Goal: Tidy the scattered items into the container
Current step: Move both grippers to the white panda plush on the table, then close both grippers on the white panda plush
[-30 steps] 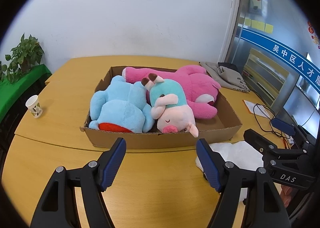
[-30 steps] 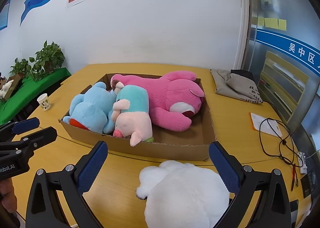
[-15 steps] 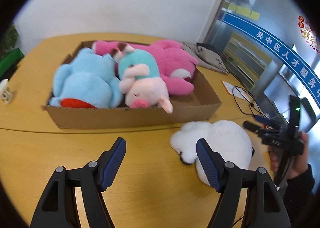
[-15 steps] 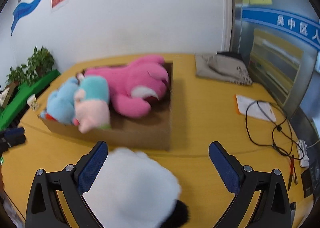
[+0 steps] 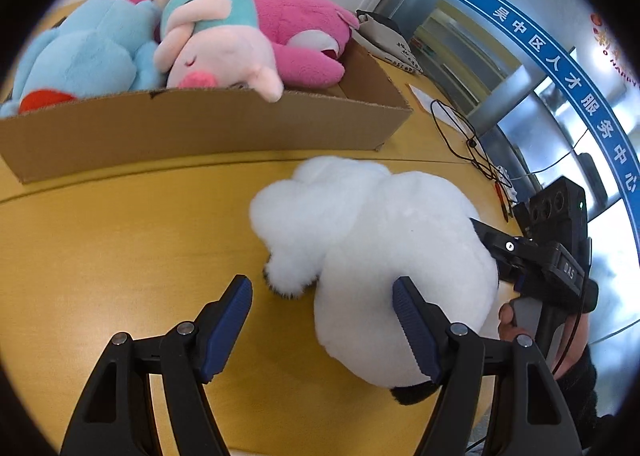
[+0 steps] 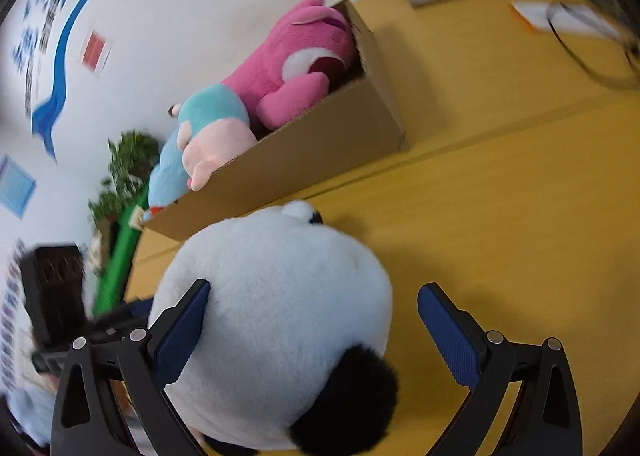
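- Round white plush panda (image 5: 384,252) with black patches, lying on yellow wooden bench (image 5: 120,240), just in front of shallow brown cardboard box (image 5: 200,127).
- Left tool (image 5: 322,312) spread wide, right pad against the panda's white flank.
- Right tool (image 6: 312,320) spread wide over the panda, not clamped.
- In the box: blue plush (image 5: 84,55), pink-and-teal pig plush (image 5: 216,43), pink bear plush (image 5: 304,31).

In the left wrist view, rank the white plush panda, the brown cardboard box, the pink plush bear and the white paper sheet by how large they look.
1. Brown cardboard box and white plush panda: look about alike, and the panda's nearness inflates it, so no ranking.
2. Pink plush bear, partly hidden.
3. White paper sheet, far back.
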Demonstrator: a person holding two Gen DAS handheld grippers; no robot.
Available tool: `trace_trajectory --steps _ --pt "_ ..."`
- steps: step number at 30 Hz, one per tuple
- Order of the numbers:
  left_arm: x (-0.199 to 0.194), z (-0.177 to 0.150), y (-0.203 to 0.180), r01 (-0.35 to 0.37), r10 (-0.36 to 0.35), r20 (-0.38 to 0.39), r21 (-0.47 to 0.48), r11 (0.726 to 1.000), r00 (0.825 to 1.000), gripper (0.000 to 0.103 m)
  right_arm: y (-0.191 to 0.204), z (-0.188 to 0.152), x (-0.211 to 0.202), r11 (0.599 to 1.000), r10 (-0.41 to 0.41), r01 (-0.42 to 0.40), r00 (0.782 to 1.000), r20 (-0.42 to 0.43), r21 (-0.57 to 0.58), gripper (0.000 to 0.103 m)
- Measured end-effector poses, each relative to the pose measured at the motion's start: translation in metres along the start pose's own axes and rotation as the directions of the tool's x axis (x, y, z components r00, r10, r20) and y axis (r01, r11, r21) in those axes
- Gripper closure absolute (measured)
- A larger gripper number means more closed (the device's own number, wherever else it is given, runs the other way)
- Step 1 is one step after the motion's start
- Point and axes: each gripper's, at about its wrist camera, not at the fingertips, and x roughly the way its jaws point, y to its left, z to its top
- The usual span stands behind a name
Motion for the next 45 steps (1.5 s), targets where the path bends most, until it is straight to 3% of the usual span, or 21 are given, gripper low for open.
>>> trace_trajectory --steps 3,7,9,12,14,17,18,21,24,27,29,32,35,38,40,41,42,44,45 --pt "-0.013 -0.012 0.004 0.003 -0.003 -0.003 0.003 1.000 1.000 0.030 0.003 -0.020 -0.003 0.996 0.065 -0.064 0.998 -0.011 0.062 0.000" --pt "-0.019 -0.029 0.005 0.045 -0.044 -0.016 0.023 0.999 0.999 0.030 0.030 -0.037 -0.007 0.995 0.092 -0.095 0.994 -0.066 -0.033 0.000" --pt "-0.018 -0.033 0.014 0.101 -0.101 -0.013 -0.026 0.995 0.995 0.030 0.039 -0.042 -0.009 0.992 0.095 -0.100 0.993 -0.073 -0.070 0.000" --pt "-0.016 -0.035 0.025 0.215 -0.215 0.005 -0.098 0.972 0.977 0.030 0.032 -0.044 -0.007 0.993 0.113 -0.115 0.992 -0.065 -0.040 0.000" --pt "-0.018 -0.037 0.025 0.288 -0.288 0.015 -0.094 0.953 0.958 0.030 0.024 -0.044 -0.008 0.992 0.124 -0.124 0.991 -0.048 0.000 0.003" --pt "-0.013 -0.039 0.015 0.318 -0.319 0.002 -0.060 0.946 0.948 0.030 0.014 -0.046 -0.011 0.986 0.149 -0.147 0.989 -0.015 0.078 0.007" --pt "-0.006 -0.039 0.014 0.333 -0.335 -0.014 -0.063 0.941 0.942 0.023 0.010 -0.047 -0.010 0.983 0.152 -0.151 0.988 -0.007 0.104 0.007" --pt "0.018 -0.041 0.012 0.365 -0.375 -0.066 -0.127 0.922 0.925 0.022 0.009 -0.051 -0.004 0.974 0.177 -0.172 0.984 -0.021 0.150 0.005" --pt "0.020 -0.041 0.010 0.360 -0.368 -0.063 -0.119 0.925 0.927 0.022 0.019 -0.055 -0.002 0.979 0.156 -0.150 0.987 -0.037 0.138 0.003" --pt "0.014 -0.041 0.013 0.381 -0.389 -0.049 -0.124 0.916 0.920 0.040 0.019 -0.053 -0.008 0.984 0.143 -0.137 0.989 -0.046 0.112 0.001" --pt "0.011 -0.038 0.015 0.390 -0.398 -0.039 -0.128 0.912 0.917 0.049 0.024 -0.042 -0.017 0.996 0.086 -0.086 0.996 -0.036 0.009 0.000" --pt "0.007 -0.035 0.014 0.365 -0.371 -0.037 -0.114 0.924 0.928 0.052 0.036 -0.019 -0.031 0.989 -0.012 0.009 1.000 -0.020 -0.146 0.000" --pt "0.007 -0.034 0.013 0.358 -0.363 -0.033 -0.106 0.928 0.931 0.053 0.045 0.004 -0.034 0.962 -0.063 0.055 0.998 -0.021 -0.268 0.000" --pt "0.009 -0.035 0.016 0.361 -0.367 -0.030 -0.115 0.925 0.930 0.051 0.044 0.018 -0.026 0.950 -0.089 0.073 0.995 -0.040 -0.304 0.000" --pt "0.010 -0.036 0.019 0.337 -0.343 -0.031 -0.119 0.934 0.939 0.039 0.046 0.016 -0.015 0.940 -0.086 0.054 0.993 -0.080 -0.336 0.002" --pt "0.012 -0.036 0.022 0.318 -0.325 -0.032 -0.136 0.938 0.945 0.027 0.047 0.012 -0.009 0.937 -0.083 0.045 0.992 -0.096 -0.346 0.005" --pt "0.014 -0.037 0.025 0.316 -0.324 -0.032 -0.151 0.937 0.945 0.025 0.046 0.008 -0.006 0.941 -0.062 0.023 0.992 -0.106 -0.338 0.006" --pt "0.018 -0.038 0.026 0.351 -0.361 -0.036 -0.161 0.923 0.932 0.027 0.041 0.003 -0.004 0.954 0.004 -0.037 0.994 -0.114 -0.297 0.023" --pt "0.018 -0.038 0.022 0.358 -0.367 -0.038 -0.143 0.923 0.930 0.035 0.039 -0.001 -0.004 0.958 0.034 -0.064 0.993 -0.111 -0.279 0.028"
